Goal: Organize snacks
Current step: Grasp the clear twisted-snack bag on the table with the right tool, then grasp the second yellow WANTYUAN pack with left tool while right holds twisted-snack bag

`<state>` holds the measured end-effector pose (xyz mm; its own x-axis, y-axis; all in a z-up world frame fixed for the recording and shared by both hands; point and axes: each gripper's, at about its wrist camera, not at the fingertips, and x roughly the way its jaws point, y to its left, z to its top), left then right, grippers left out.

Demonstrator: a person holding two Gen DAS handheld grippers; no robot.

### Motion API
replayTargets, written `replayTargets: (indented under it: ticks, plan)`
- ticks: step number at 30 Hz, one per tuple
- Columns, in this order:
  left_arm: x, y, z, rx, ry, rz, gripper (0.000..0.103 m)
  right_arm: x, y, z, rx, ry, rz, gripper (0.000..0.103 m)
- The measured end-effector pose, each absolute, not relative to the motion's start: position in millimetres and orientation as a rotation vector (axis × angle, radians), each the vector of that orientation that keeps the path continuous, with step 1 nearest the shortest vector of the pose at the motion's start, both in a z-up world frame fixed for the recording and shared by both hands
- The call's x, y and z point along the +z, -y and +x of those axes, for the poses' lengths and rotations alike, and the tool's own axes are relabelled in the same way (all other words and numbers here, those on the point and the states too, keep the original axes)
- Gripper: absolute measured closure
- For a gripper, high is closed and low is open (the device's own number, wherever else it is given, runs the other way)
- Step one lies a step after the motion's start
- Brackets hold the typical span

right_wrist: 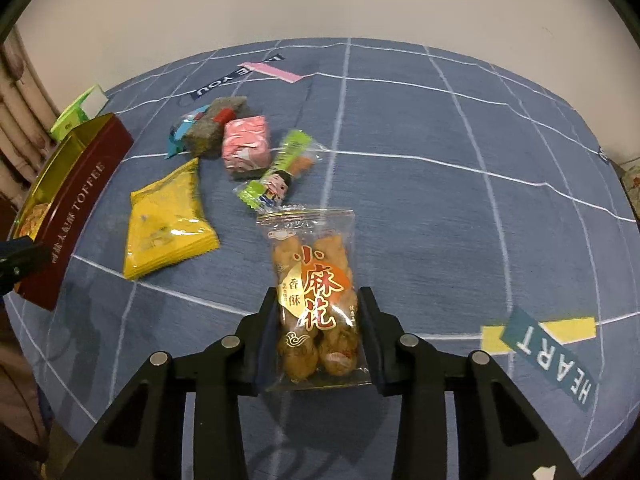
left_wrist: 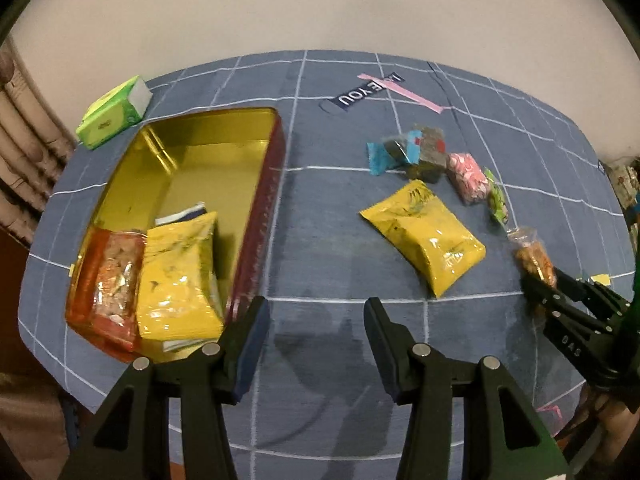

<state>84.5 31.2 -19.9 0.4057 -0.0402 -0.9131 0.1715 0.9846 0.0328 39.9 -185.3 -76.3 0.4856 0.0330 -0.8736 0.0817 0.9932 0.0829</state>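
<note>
On blue grid tablecloth | toffee tin | pale wall

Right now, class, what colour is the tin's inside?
Shiny gold inside the tin, clearest in the left wrist view.

- We are seeing only a slice of the toffee tin in the right wrist view, cut by the left edge.
- The yellow packet is hiding a white-and-blue packet under it.
- The left claw is showing only a tip.
- The packet printing is staying too blurred to read in the left wrist view.
</note>
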Motion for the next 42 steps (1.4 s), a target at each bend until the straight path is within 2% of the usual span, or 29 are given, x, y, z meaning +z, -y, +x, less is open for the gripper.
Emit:
replayTargets:
  ticks: [19,20,22,42]
  plan:
    - [-33,1,103,-0.176,-1.221,0.077,0.053,-81,268,65,-0.229,-0.898,0.132,0.068]
    - [-34,3,105,-0.183,-1.232,0.065,0.052,-81,270,65,-0.23,-0.893,0.13,0.068]
    - [-34,6,108,-0.194,-1.239,0.042,0.04,-82,270,67,-0.229,-0.883,0.126,0.068]
    - [-54,54,163,-0.098,-1.35,-0.187,0.038,-83,269,66,-0.221,-0.881,0.129,0.064]
